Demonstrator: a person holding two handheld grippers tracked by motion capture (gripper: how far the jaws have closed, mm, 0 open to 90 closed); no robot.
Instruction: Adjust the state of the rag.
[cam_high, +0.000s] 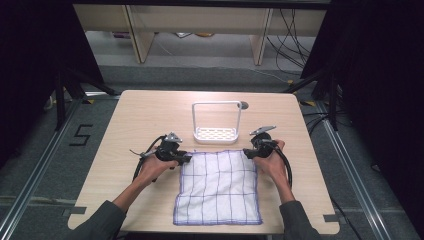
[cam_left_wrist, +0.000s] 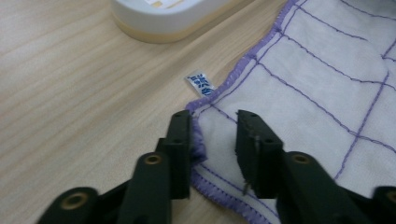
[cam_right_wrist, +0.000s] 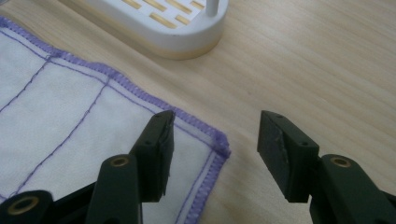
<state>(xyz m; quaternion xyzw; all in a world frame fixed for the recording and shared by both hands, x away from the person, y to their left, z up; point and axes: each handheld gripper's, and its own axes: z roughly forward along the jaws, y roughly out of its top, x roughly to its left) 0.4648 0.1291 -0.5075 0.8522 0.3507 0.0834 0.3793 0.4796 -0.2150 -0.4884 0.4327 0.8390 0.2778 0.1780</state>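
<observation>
From the high view, a white cloth with a purple grid and purple stitched hem (cam_high: 218, 187) lies flat on the pale wooden table (cam_high: 130, 120), close to the person's edge. Behind it stands a white plastic rack with a slotted base and a tall loop handle (cam_high: 216, 134), near the cloth's far edge but not touching it. The left gripper (cam_high: 184, 157) sits right at the cloth's far left corner, and the right gripper (cam_high: 246, 153) is at the far right corner. Can't really read the jaws from up here.

Left gripper view: the jaws straddle the cloth's corner (cam_left_wrist: 219, 126), set fairly narrow, with a small gap and the fabric between them. One jaw is pretty much against the purple hem, the other is over the white weave; honestly can't tell if the pads are pressing the cloth. A tiny white label with blue print (cam_left_wrist: 201, 83) sticks out from the hem just beyond them.

Right gripper view: jaws are clearly wider apart. One is over the cloth's corner (cam_right_wrist: 196, 140), the other over bare wood, nothing pinched. The rack's base (cam_right_wrist: 187, 32) sits just past the hem.
</observation>
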